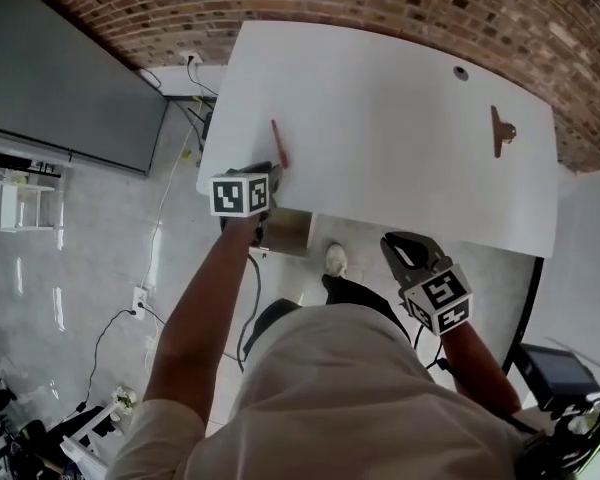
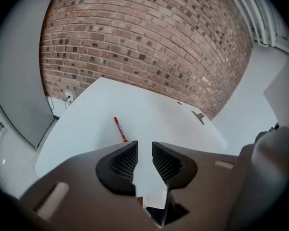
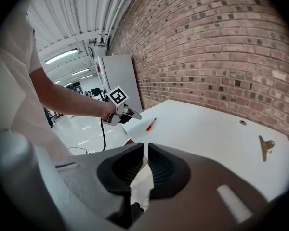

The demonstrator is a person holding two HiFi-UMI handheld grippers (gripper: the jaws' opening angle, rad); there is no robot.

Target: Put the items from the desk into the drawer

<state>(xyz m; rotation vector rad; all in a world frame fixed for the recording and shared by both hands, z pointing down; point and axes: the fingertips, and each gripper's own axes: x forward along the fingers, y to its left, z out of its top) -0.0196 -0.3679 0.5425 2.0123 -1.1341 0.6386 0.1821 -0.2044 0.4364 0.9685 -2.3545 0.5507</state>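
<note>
Two items lie on the white table [image 1: 380,88]: a red pen [image 1: 278,144] near its front left edge and a brown clip-shaped piece [image 1: 500,131] well to the right. My left hand-held gripper [image 1: 268,171] is just beside the pen, jaws apart and empty. My right hand-held gripper [image 1: 402,249] is off the front edge, jaws narrowly apart and empty.

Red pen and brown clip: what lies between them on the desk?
Only bare white desk between the red pen and brown clip; the head view shows it.
</note>
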